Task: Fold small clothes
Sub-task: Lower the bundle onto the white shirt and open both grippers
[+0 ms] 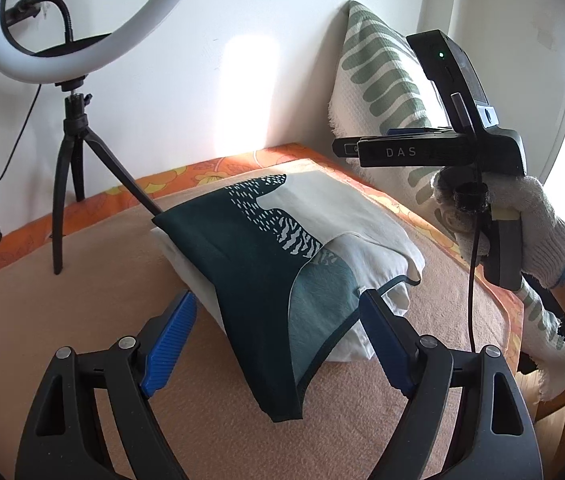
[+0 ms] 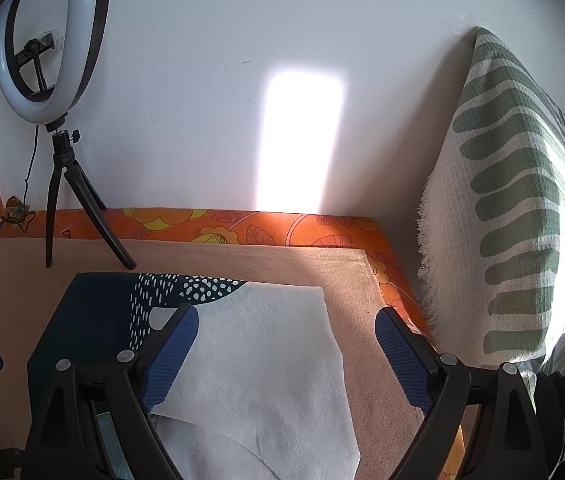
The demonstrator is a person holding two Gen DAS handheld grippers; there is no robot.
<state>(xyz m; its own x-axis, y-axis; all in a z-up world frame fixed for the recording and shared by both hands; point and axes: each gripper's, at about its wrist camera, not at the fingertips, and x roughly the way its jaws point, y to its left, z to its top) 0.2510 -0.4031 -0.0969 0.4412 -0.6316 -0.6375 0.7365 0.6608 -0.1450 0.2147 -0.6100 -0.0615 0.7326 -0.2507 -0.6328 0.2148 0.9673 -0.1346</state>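
**A:** Where is the garment?

**B:** A folded cloth printed in dark teal, pale teal and white lies on a peach felt mat covering a surface with an orange floral sheet, near the mat's far right corner.

**A:** And the grippers?

**B:** The left gripper, with blue ribbed pads, has its jaws spread wide on either side of the cloth's near end, gripping nothing. The right gripper is also spread wide above the cloth's white part, gripping nothing. A white-gloved hand holds it.

**A:** Anything else?

**B:** A ring light on a black tripod stands at the far left edge; a green-and-white patterned cushion leans at the right.
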